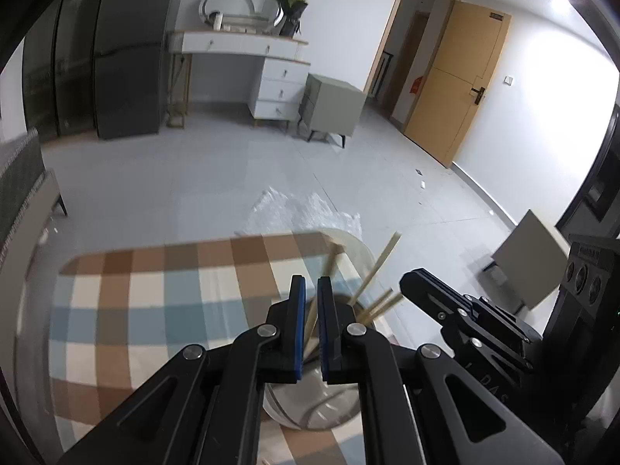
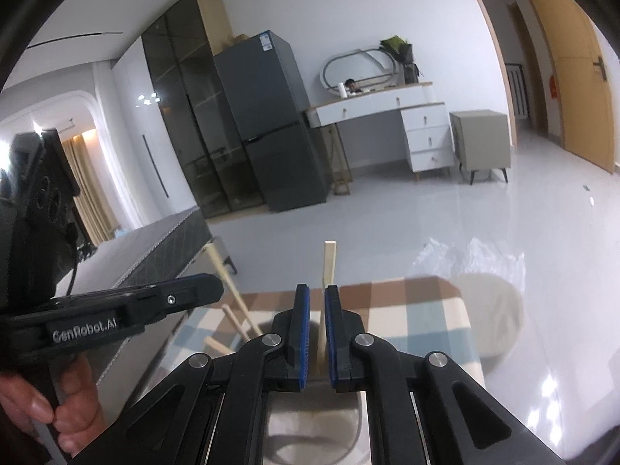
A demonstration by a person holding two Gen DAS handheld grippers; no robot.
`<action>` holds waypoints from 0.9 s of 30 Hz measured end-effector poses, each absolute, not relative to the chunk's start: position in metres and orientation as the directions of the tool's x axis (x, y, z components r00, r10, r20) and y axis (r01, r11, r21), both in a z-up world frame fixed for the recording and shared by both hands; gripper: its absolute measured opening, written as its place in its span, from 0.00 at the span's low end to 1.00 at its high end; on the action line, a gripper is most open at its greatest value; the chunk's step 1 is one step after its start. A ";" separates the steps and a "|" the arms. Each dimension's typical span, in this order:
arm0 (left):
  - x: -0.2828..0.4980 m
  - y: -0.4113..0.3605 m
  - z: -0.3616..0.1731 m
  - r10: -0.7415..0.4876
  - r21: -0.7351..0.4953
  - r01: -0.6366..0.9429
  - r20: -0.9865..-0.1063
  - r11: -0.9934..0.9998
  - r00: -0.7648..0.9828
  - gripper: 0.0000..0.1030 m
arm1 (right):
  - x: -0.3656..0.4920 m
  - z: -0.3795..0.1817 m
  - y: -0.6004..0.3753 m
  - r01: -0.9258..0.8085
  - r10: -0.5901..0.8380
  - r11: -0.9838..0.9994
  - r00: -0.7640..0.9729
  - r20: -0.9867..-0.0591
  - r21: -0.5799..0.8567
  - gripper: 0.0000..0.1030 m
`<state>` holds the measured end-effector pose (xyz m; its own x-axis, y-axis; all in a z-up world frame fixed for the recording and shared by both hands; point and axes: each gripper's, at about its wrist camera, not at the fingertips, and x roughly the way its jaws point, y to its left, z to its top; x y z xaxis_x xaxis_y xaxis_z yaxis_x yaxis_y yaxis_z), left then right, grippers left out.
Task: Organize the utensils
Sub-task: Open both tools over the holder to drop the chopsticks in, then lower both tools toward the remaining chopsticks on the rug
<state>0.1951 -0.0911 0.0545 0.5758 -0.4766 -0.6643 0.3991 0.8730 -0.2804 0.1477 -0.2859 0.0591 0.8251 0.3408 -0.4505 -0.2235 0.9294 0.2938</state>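
A clear glass jar (image 1: 310,414) stands on the checked tablecloth (image 1: 155,310) with several pale wooden chopsticks (image 1: 378,271) leaning in it. My left gripper (image 1: 310,279) hovers right over the jar, shut, with nothing clamped; one stick only shows through the slit behind its pads. My right gripper (image 2: 317,288) is above the same jar (image 2: 314,426), its jaws slightly apart. An upright chopstick (image 2: 328,263) stands between them, against the right pad and clear of the left one. Each gripper appears in the other's view: right gripper (image 1: 410,283), left gripper (image 2: 217,288).
A hand (image 2: 31,407) holds the left gripper's handle. The table ends just beyond the jar, and crumpled clear plastic (image 1: 306,209) lies on the floor behind it. A round beige stool (image 2: 488,310) stands to the right. A fridge, dresser and cabinet line the far wall.
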 end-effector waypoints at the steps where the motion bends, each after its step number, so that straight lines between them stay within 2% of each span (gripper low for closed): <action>1: 0.194 -0.091 0.054 -0.473 -0.279 0.397 -0.673 0.874 0.569 0.01 | 0.144 0.058 -0.286 -0.221 0.340 0.929 0.825 -0.452 0.295 0.08; 9: 0.171 -0.080 0.058 -0.434 -0.271 0.351 -0.700 0.896 0.568 0.03 | 0.112 0.068 -0.297 -0.183 0.311 0.935 0.834 -0.456 0.304 0.09; 11: 0.164 -0.074 0.062 -0.417 -0.269 0.326 -0.697 0.906 0.583 0.11 | 0.105 0.071 -0.299 -0.171 0.304 0.935 0.837 -0.455 0.309 0.12; 12: 0.160 -0.070 0.065 -0.402 -0.262 0.310 -0.695 0.914 0.596 0.20 | 0.101 0.072 -0.300 -0.167 0.300 0.936 0.839 -0.454 0.309 0.16; 13: 0.155 -0.067 0.069 -0.392 -0.261 0.295 -0.686 0.919 0.613 0.23 | 0.095 0.074 -0.302 -0.163 0.295 0.937 0.841 -0.453 0.308 0.22; 16: 0.139 -0.057 0.078 -0.357 -0.256 0.250 -0.666 0.934 0.655 0.41 | 0.083 0.079 -0.301 -0.163 0.294 0.937 0.845 -0.447 0.309 0.26; 17: 0.132 -0.054 0.082 -0.343 -0.252 0.233 -0.659 0.939 0.670 0.43 | 0.078 0.081 -0.300 -0.162 0.291 0.938 0.848 -0.443 0.305 0.27; 19: 0.121 -0.049 0.089 -0.328 -0.251 0.214 -0.645 0.944 0.690 0.48 | 0.069 0.084 -0.298 -0.163 0.290 0.938 0.852 -0.436 0.305 0.38; 20: 0.118 -0.048 0.090 -0.321 -0.248 0.208 -0.642 0.946 0.696 0.50 | 0.064 0.086 -0.297 -0.166 0.292 0.937 0.853 -0.431 0.308 0.39; 22: 0.106 -0.045 0.097 -0.304 -0.237 0.196 -0.631 0.951 0.713 0.60 | 0.055 0.091 -0.295 -0.169 0.294 0.936 0.857 -0.423 0.308 0.41; 27: 0.075 -0.034 0.110 -0.279 -0.238 0.166 -0.596 0.957 0.753 0.70 | 0.034 0.098 -0.286 -0.182 0.299 0.936 0.863 -0.408 0.300 0.47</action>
